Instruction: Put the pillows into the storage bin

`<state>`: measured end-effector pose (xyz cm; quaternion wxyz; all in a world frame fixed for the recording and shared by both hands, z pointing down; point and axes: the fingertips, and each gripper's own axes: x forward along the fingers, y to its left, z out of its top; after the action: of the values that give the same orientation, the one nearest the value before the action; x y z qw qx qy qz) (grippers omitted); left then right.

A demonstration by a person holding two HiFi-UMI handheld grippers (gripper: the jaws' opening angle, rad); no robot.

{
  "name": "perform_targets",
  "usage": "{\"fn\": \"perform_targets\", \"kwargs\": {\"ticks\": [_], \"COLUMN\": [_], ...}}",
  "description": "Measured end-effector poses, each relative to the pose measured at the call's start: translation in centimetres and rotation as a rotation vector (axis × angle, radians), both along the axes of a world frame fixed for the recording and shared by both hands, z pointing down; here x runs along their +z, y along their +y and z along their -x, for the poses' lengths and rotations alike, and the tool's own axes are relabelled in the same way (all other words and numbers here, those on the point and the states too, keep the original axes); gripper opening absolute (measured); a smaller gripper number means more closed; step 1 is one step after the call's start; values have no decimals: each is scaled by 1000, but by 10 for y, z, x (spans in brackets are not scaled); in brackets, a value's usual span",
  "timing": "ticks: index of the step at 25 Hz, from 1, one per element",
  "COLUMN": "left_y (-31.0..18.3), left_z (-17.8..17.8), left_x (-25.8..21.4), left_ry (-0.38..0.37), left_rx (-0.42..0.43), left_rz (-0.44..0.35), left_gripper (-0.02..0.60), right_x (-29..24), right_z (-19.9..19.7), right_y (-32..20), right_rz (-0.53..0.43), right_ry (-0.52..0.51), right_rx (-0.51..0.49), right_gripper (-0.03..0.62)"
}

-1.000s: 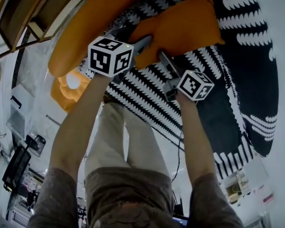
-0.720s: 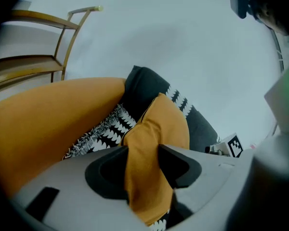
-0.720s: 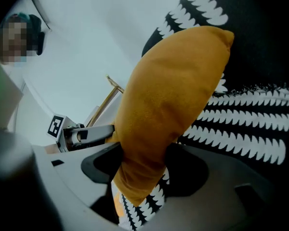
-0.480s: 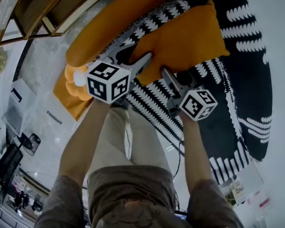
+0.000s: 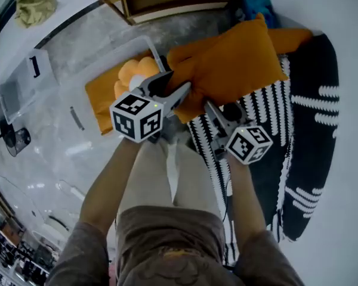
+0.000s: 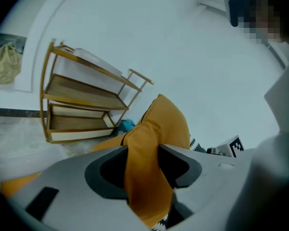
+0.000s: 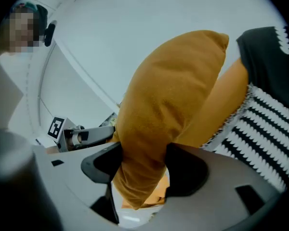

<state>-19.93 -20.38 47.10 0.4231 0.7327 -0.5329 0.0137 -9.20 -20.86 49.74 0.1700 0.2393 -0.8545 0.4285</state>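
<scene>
Left gripper [image 5: 180, 90], jaws just tightened, and right gripper [image 5: 211, 107] clamp the orange pillow [image 5: 232, 58] beside the storage bin [image 5: 124, 47], sharing its bulk.

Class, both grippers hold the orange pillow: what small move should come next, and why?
Probably swing the pillow left over the bin: the left gripper and right gripper both clamp its near edge, and it hangs beside the bin, not above it.

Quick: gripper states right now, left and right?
Left gripper: shut on the square orange fabric pillow, jaws having just closed further.
Right gripper: shut on the same pillow.
</scene>
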Motion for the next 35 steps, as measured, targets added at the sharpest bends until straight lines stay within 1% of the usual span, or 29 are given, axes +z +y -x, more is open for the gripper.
{"fn": "perform_targets", "kwargs": {"ticks": [3, 7, 11, 14, 18, 21, 24, 27, 30, 35], "left_y": [50, 133, 216, 282, 362, 416, 459, 490, 513, 532], "left_z": [82, 171, 240, 278, 313, 330, 342, 348, 354, 364], "left_x": [-5, -3, 20, 48, 87, 113, 142, 171, 197, 230], "left_ry": [6, -2, -6, 16, 52, 83, 122, 162, 185, 214], "left_rx": [-122, -289, -460, -598, -728, -822, -896, -957, -1009, -1071], "left_rz": [4, 15, 41, 79, 120, 149, 179, 200, 219, 240], "left_gripper": [196, 196, 196, 196, 198, 198, 198, 198, 199, 207], "right_x": [-6, -1, 23, 49, 86, 112, 139, 166, 193, 223], "right_z": [83, 175, 251, 296, 338, 362, 380, 392, 403, 422], "right_y": [37, 103, 170, 224, 294, 339, 377, 402, 421, 434], "right_rz": [0, 15, 48, 81, 124, 150, 178, 196, 214, 218], "right_ry": [-4, -10, -1, 30, 68, 101, 138, 174, 200, 223], "right_rx": [-116, -282, -437, -572, -685, -767, -834, -892, -933, -953], "right_gripper": [282, 284, 287, 287, 293, 299, 305, 305, 305, 304]}}
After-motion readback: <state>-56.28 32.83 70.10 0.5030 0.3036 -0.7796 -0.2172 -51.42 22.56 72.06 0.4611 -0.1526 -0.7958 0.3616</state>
